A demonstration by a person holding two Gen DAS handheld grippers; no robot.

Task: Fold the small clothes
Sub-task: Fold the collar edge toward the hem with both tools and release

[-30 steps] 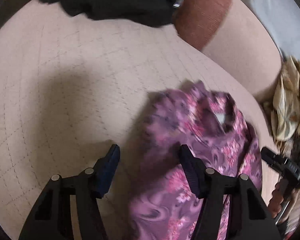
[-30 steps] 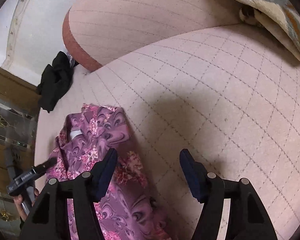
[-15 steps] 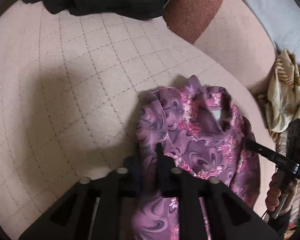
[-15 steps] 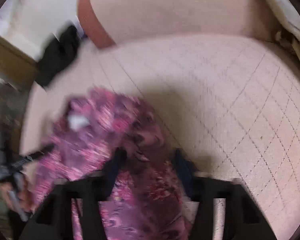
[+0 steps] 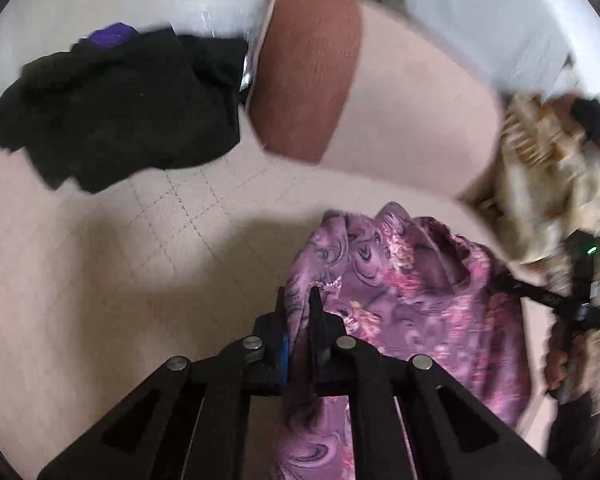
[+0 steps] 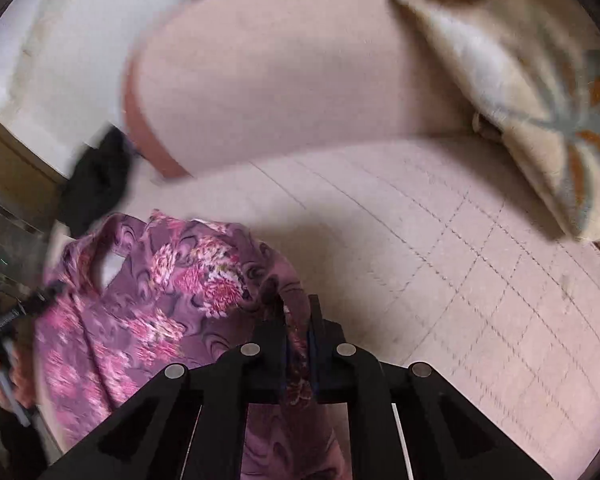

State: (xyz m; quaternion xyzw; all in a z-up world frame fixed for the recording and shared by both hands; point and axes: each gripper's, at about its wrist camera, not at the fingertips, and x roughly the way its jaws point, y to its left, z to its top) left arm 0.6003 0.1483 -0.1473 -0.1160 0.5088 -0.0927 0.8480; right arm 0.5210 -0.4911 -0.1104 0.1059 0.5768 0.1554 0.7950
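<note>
Where quilted pink sofa [image 5: 100, 280] meets cushion [image 6: 540, 100], black clothes [image 5: 120, 108] lie.

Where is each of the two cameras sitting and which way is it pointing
Left wrist: on the left gripper, looking along its fingers over the sofa seat; gripper shut on the purple floral garment; the right gripper shows at right.
Right wrist: on the right gripper, facing the backrest and patterned cushion; gripper shut on the garment.
Shared: garment, seat, black clothing.
</note>
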